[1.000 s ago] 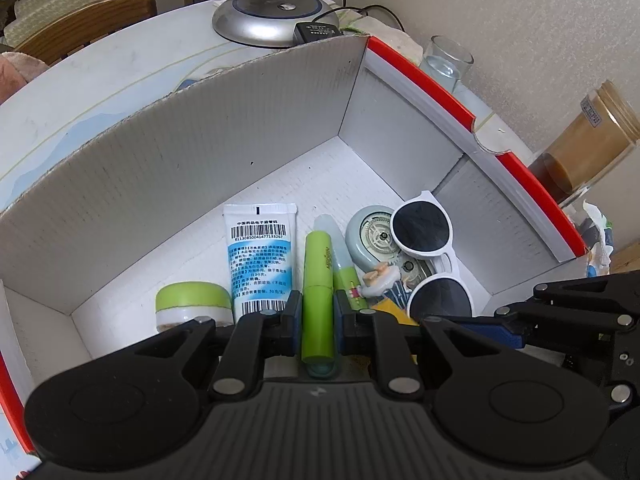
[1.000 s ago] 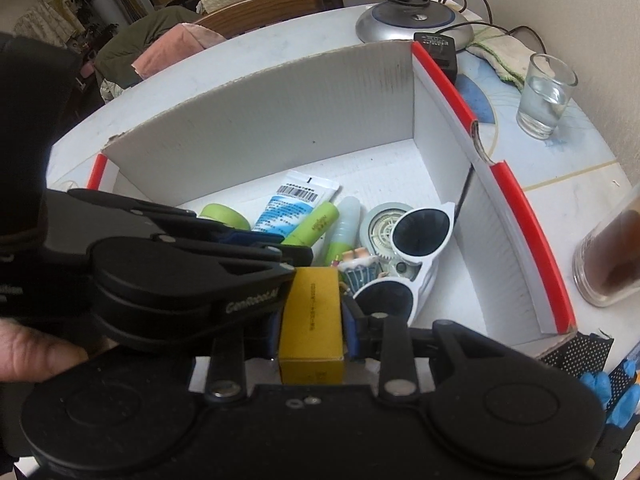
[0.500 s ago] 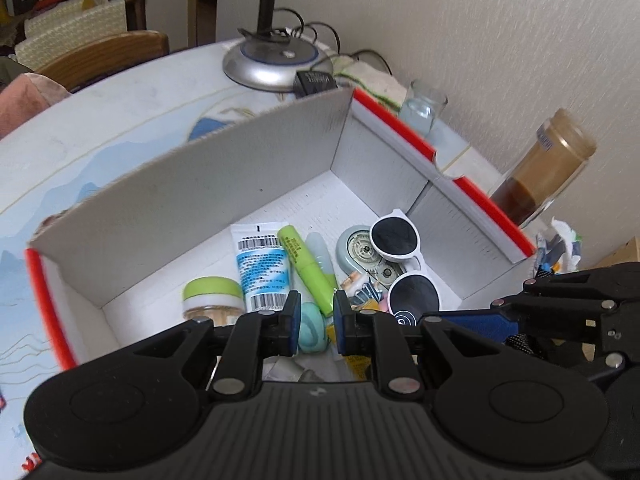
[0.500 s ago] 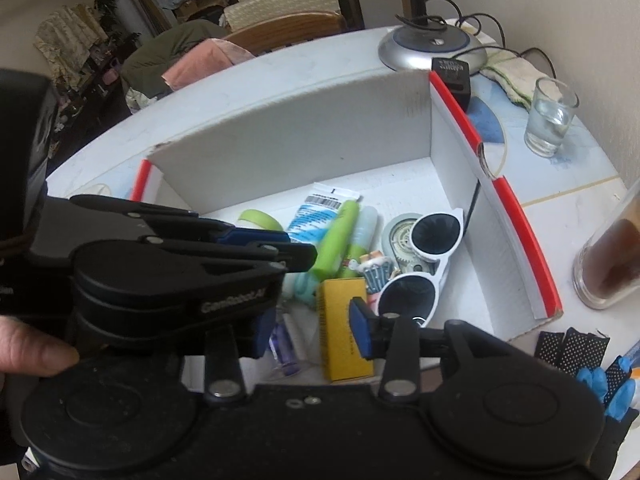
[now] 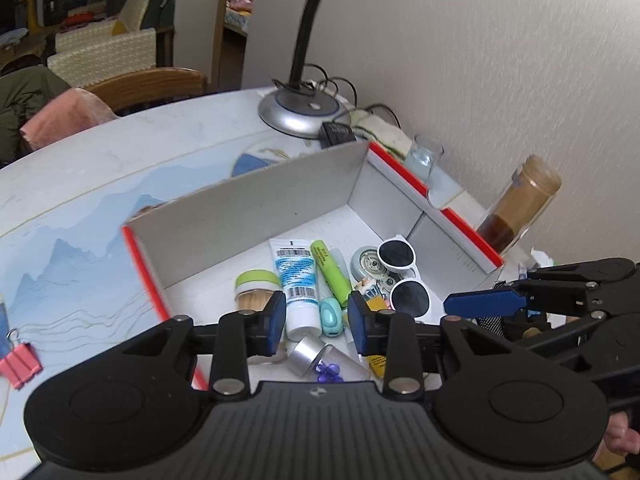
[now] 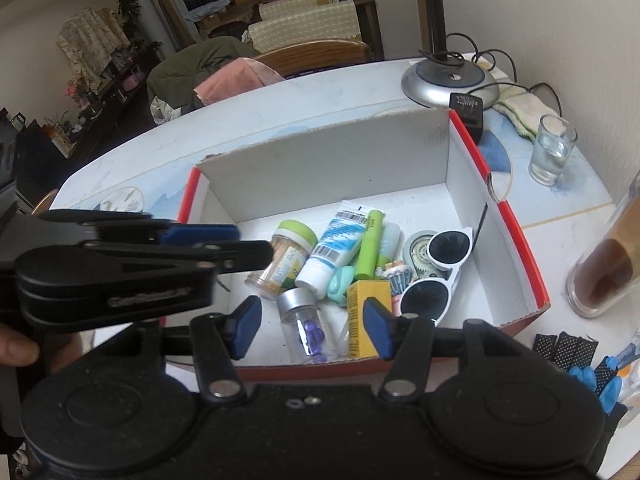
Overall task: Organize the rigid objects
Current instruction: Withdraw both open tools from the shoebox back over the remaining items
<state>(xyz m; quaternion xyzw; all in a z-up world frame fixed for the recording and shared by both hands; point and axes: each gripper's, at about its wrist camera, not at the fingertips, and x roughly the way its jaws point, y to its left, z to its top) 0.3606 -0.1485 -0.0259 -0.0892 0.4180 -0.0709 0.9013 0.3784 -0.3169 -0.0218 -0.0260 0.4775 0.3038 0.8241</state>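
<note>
While both claws, left (image 5: 316, 322) and right (image 6: 311, 327), hang over the box (image 6: 320, 164) with jaws opening and empty, its contents lie gathered together.

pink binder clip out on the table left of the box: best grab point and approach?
The pink binder clip lies flat on the bare table, its wire loops toward the far side. Come from above with the left claw, whose jaws are opening and empty, and pinch the pink body across its two flat faces, not the thin loops. Nothing crowds it.
</note>
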